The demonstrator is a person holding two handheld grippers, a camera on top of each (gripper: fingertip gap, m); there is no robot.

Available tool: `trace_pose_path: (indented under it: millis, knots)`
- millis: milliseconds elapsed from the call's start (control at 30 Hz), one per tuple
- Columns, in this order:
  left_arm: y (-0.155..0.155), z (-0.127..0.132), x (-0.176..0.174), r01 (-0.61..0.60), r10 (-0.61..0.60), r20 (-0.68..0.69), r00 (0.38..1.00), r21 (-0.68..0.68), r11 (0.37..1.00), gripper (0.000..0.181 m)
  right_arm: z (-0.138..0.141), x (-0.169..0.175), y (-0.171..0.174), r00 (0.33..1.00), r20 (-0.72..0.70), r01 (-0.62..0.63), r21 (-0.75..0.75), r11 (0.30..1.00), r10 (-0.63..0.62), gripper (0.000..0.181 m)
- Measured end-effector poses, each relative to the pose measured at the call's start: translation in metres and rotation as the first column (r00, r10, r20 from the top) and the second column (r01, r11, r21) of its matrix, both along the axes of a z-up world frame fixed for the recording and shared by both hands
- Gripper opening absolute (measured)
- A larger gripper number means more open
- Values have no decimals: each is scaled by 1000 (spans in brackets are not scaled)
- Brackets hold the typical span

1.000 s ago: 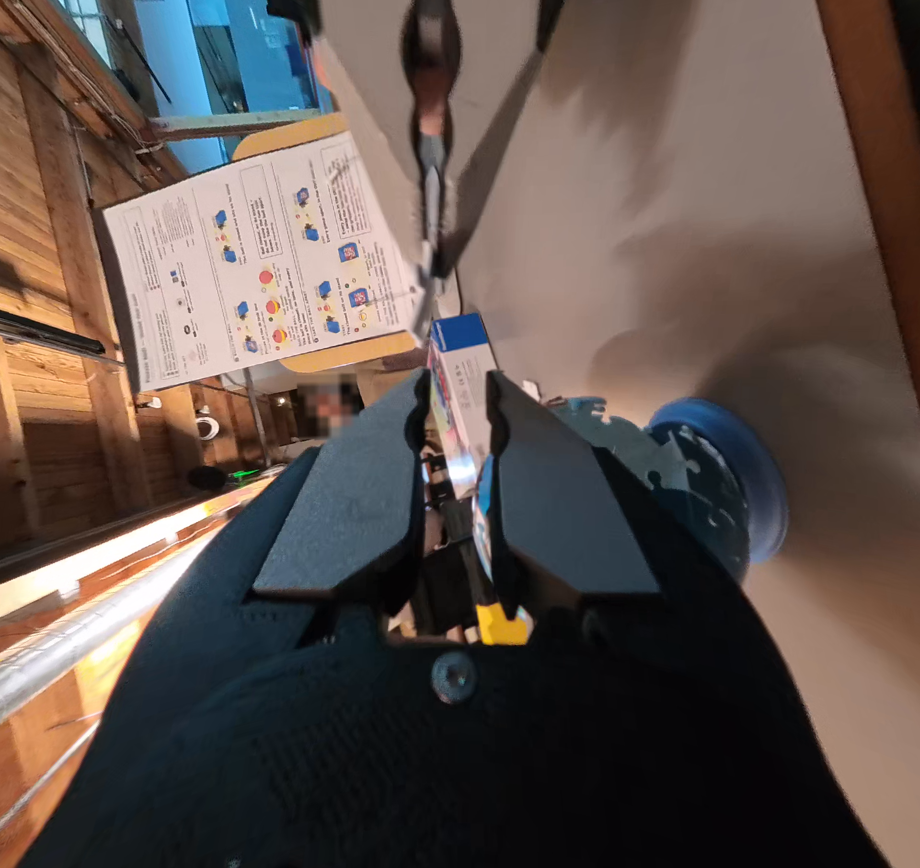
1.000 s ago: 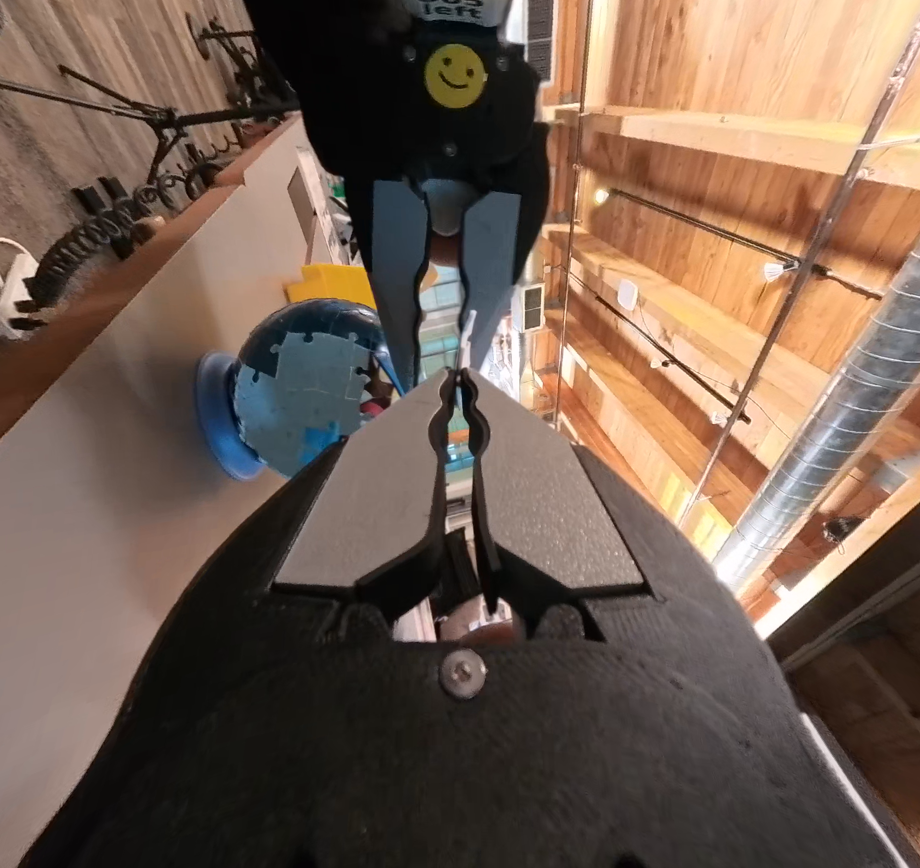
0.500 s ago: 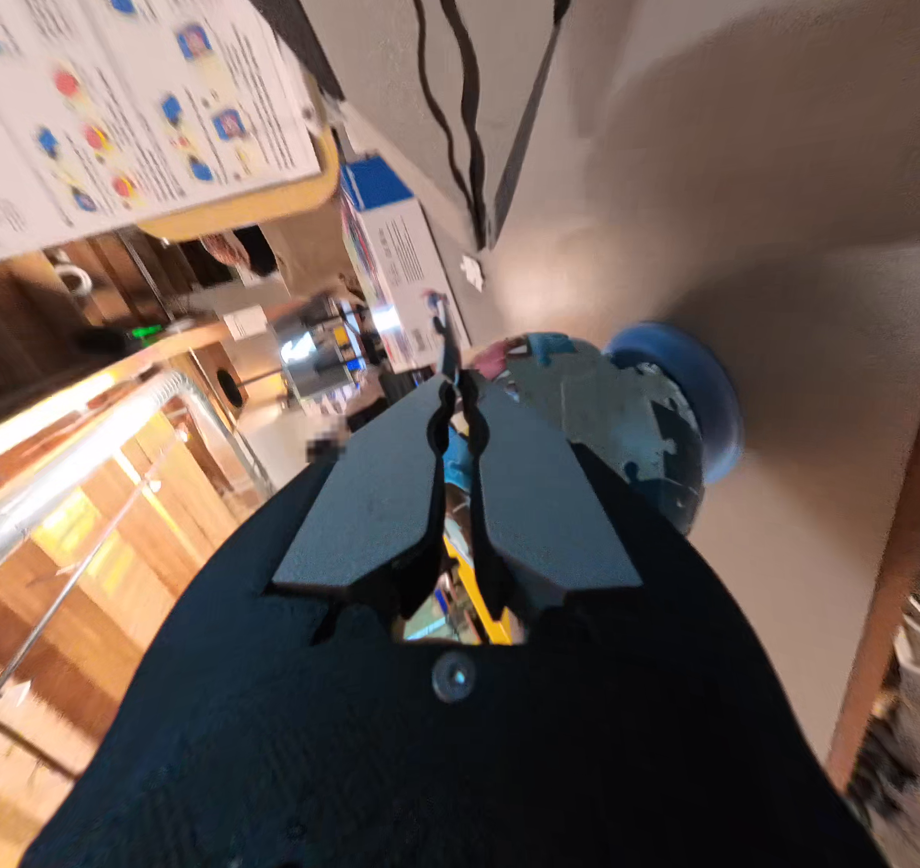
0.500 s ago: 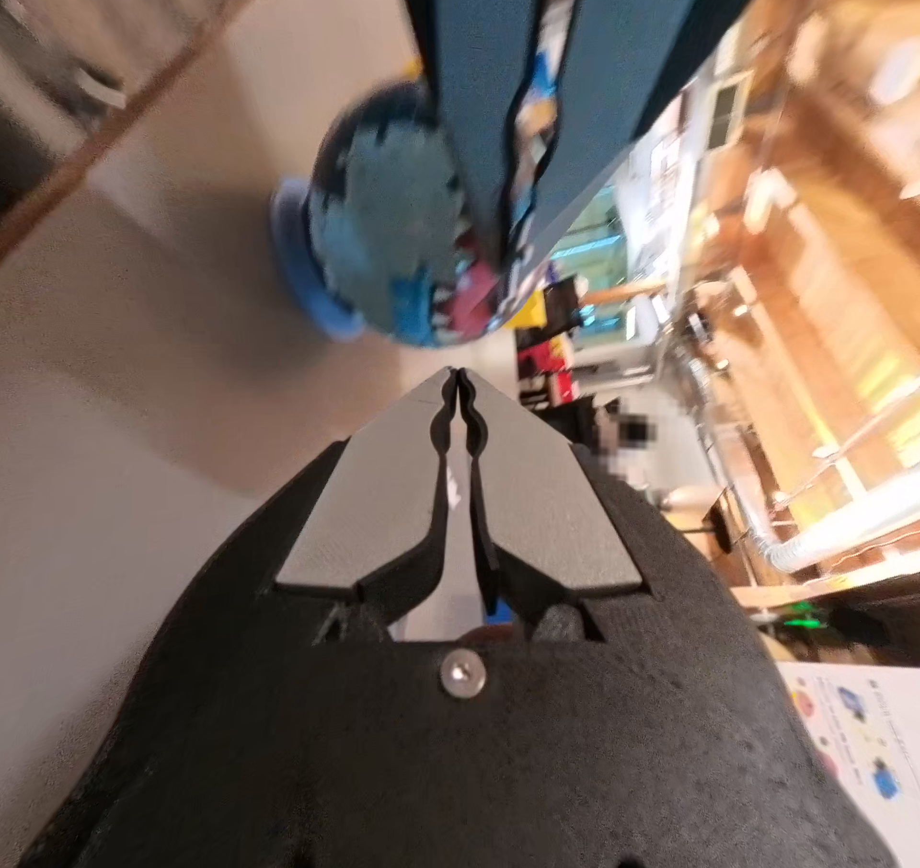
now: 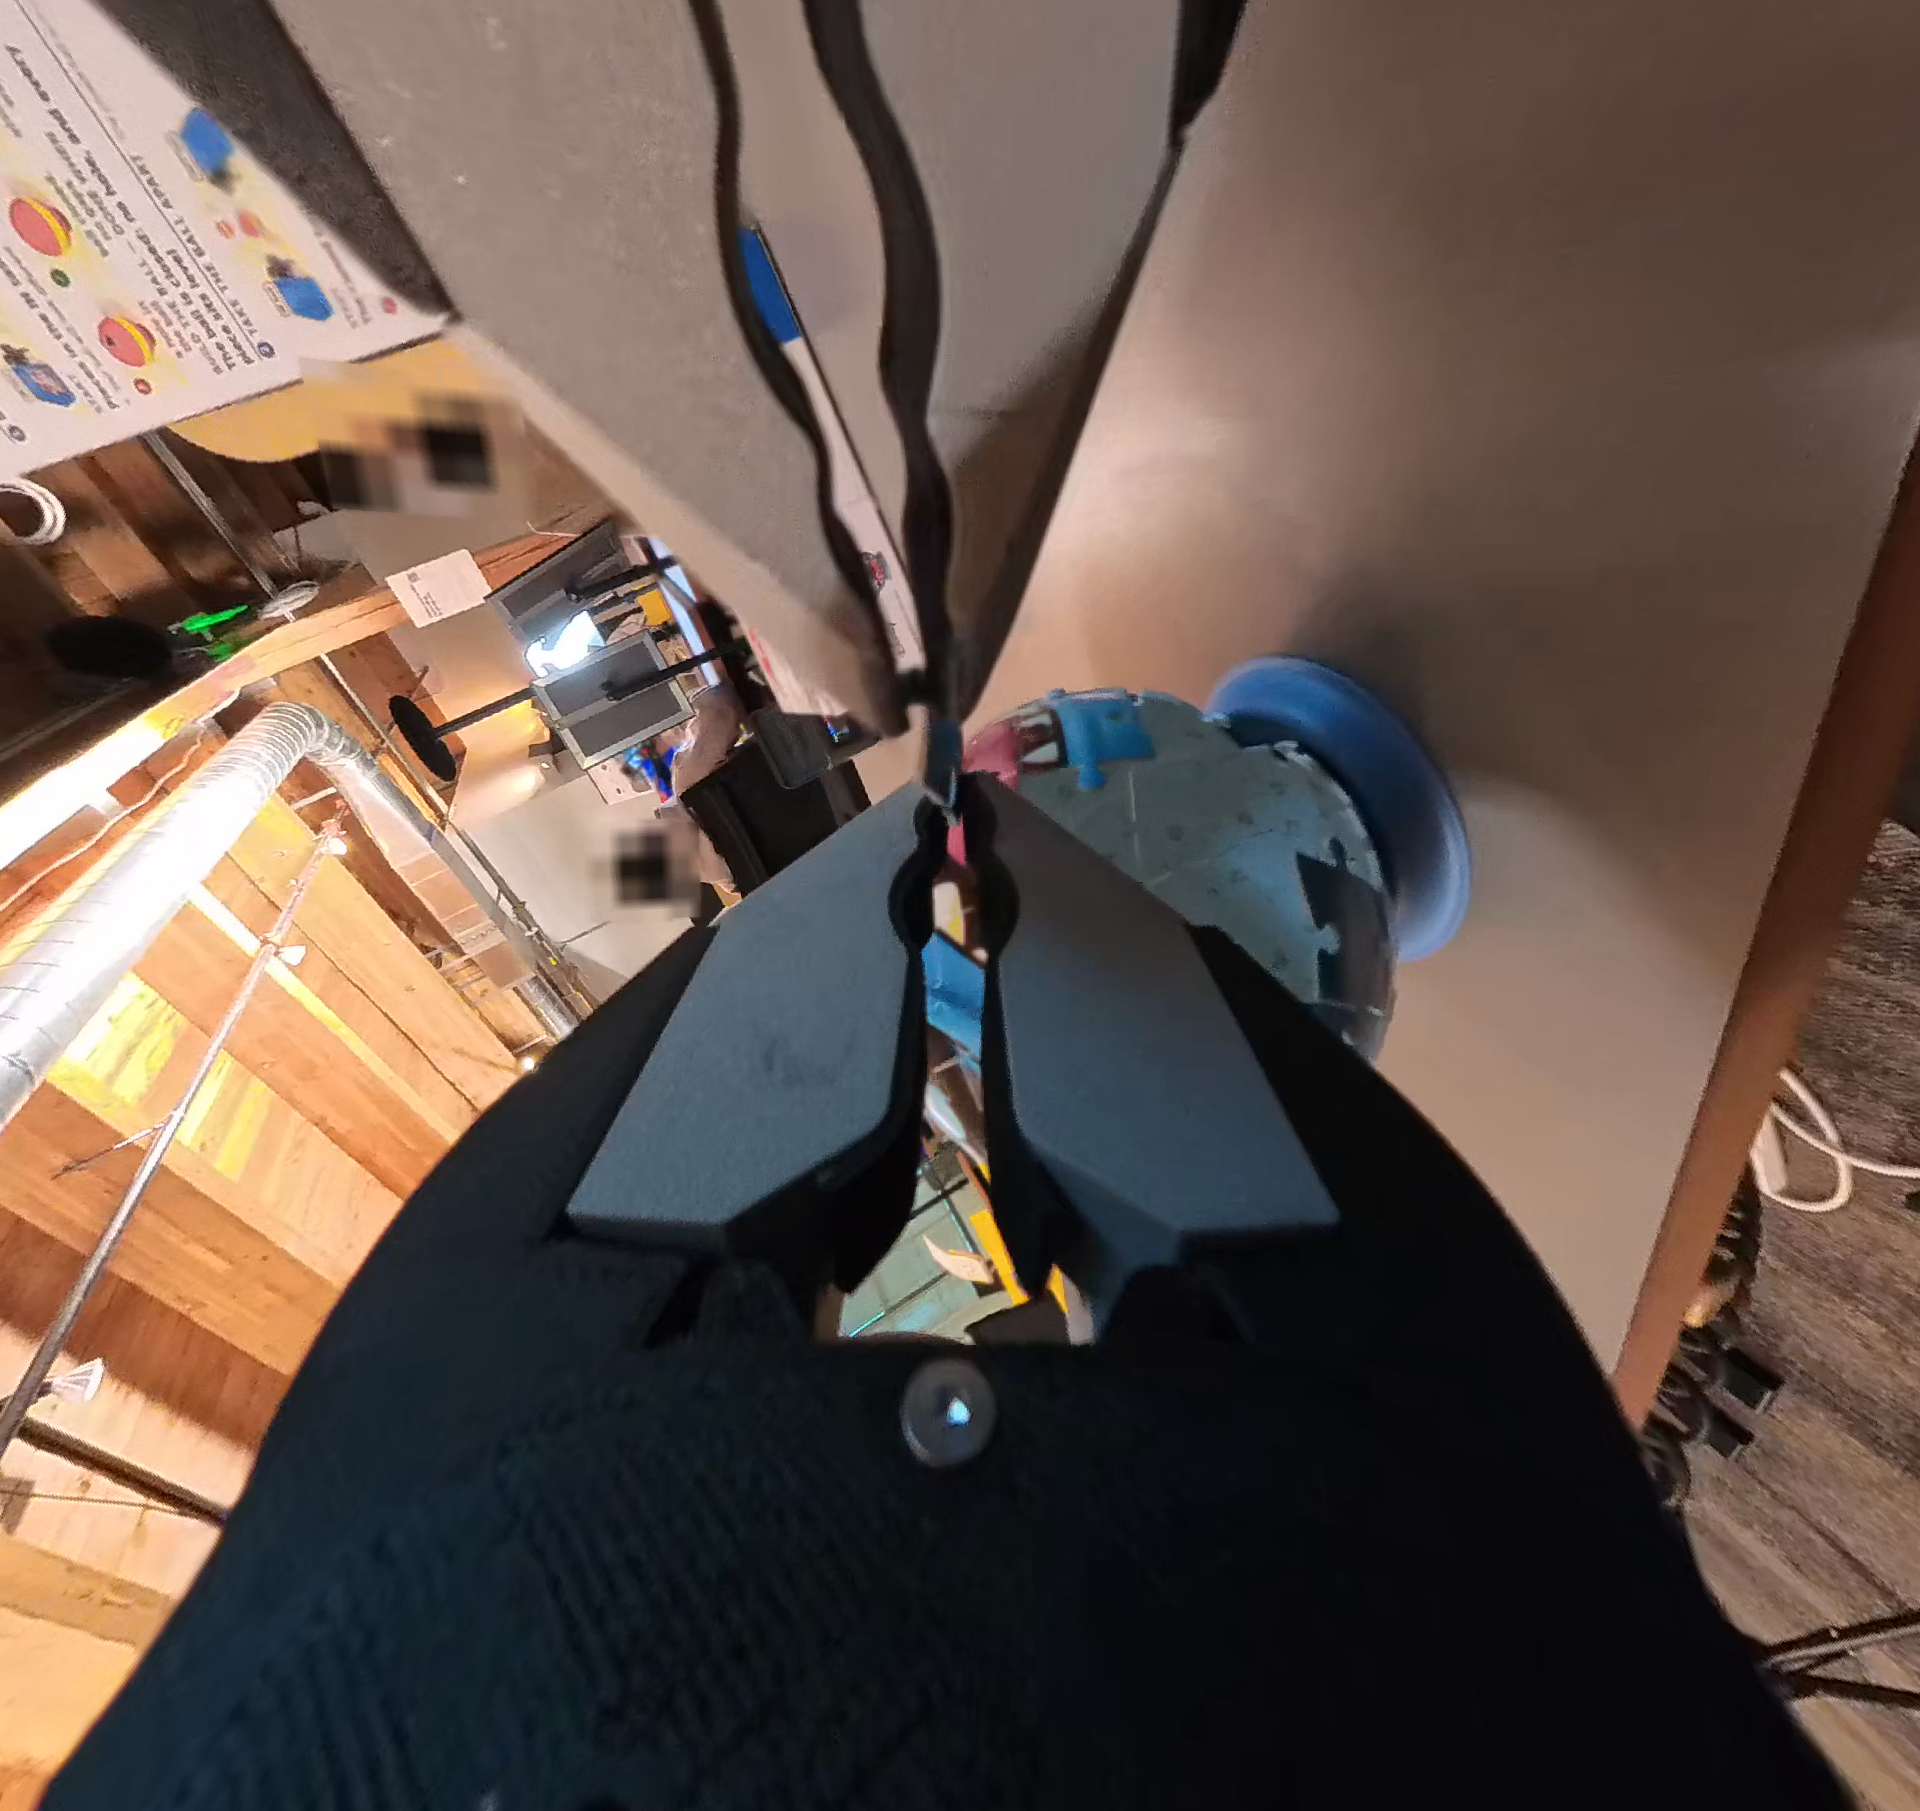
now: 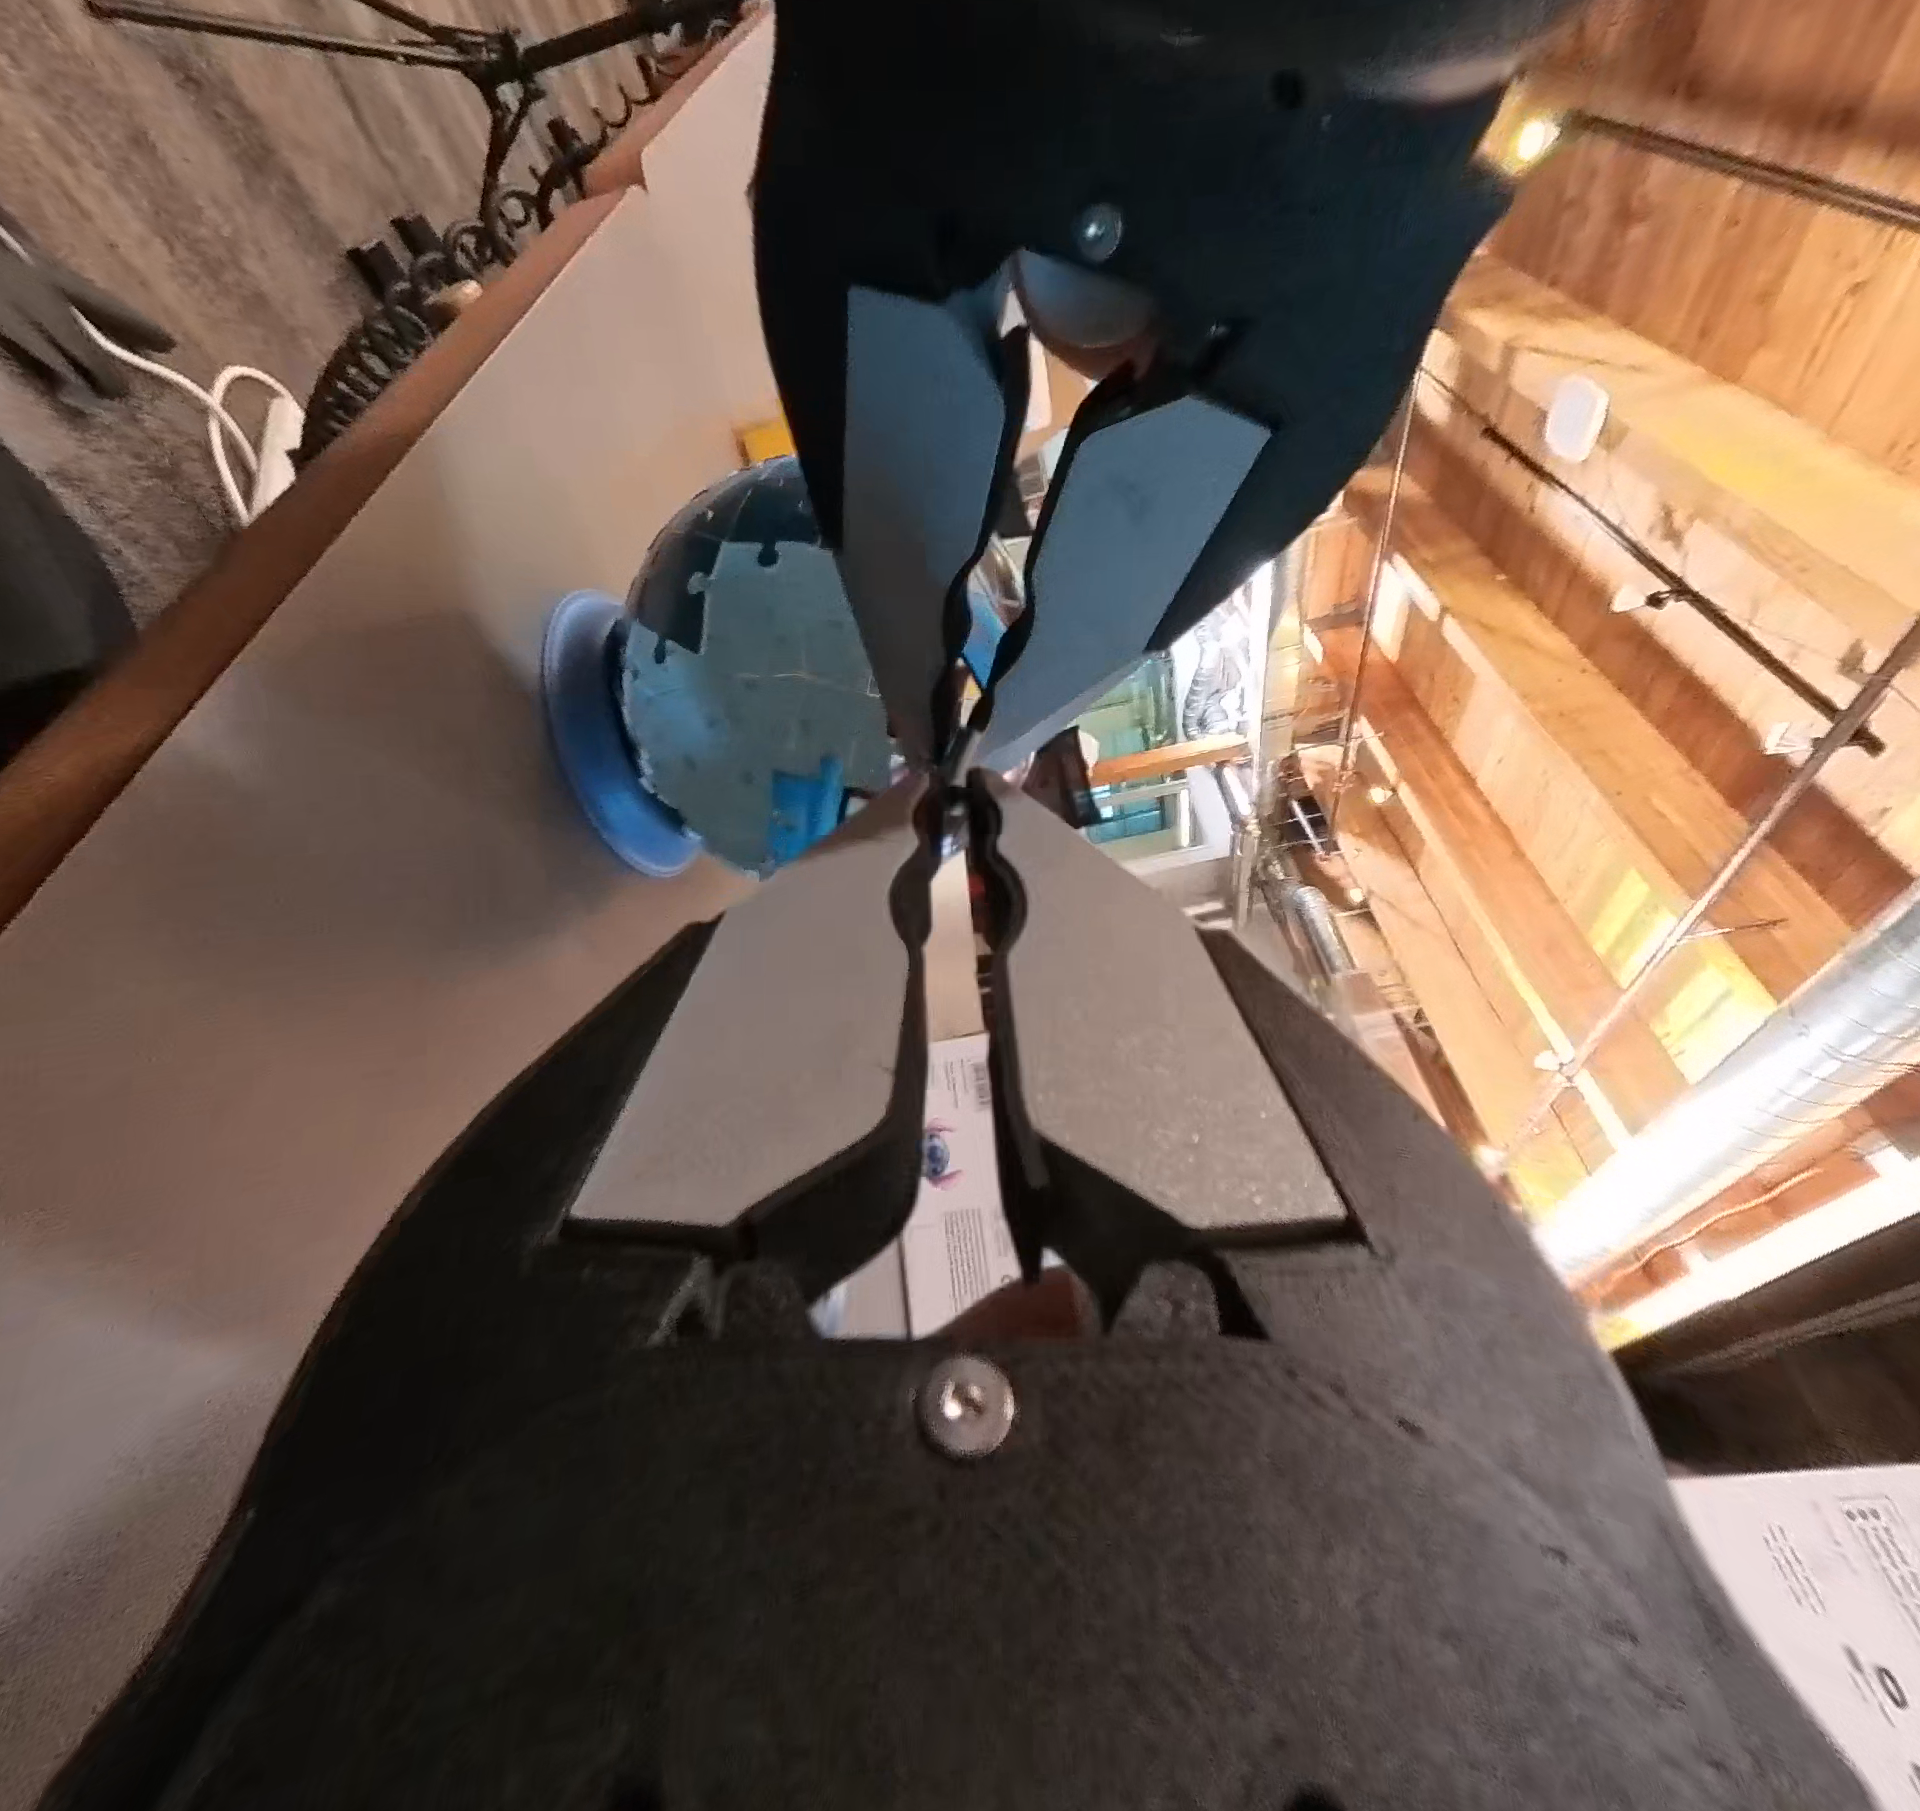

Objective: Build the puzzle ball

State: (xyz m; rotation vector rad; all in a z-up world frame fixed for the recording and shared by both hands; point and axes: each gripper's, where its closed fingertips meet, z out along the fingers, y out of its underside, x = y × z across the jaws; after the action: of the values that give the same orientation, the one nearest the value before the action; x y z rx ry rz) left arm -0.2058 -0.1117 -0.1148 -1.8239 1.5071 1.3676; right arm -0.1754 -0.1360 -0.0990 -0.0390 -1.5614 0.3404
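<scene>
The left gripper [image 5: 951, 800] and right gripper [image 6: 954, 793] meet tip to tip, both narrowed almost closed on one small puzzle piece [image 5: 940, 759], seen edge-on. Just behind sits the puzzle ball [image 5: 1195, 826] on its blue stand [image 5: 1361, 795], on the counter [image 5: 1507, 307]. If either gripper lets go too early during this handover, I judge the piece drops; a tug could bend it. Only the left view shows the instruction sheet [image 5: 135, 234]; only the right view shows the ball's other side [image 6: 748, 691] and a white box [image 6: 961, 1179].
</scene>
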Motion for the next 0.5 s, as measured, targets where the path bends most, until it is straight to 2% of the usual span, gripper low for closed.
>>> trace_pose_path:
  millis: [167,233,300,400,500]
  knots:
    - [0,4,5,6,-7,36,999,54,999,2,7,4,-1,999,-21,-33,-45,998,32,0]
    - [-4,-3,12,11,-16,175,984,30,999,29,13,10,0,996,-28,-88,-95,992,86,0]
    - [-7,-5,22,15,-19,358,933,15,1000,39,16,16,-2,990,-16,-144,-149,978,143,0]
    - [-7,4,28,49,-77,503,861,69,996,29,19,23,-10,966,38,-233,-287,929,255,0]
    - [-10,7,35,105,-156,569,807,122,987,19,27,28,-14,935,62,-293,-419,859,349,0]
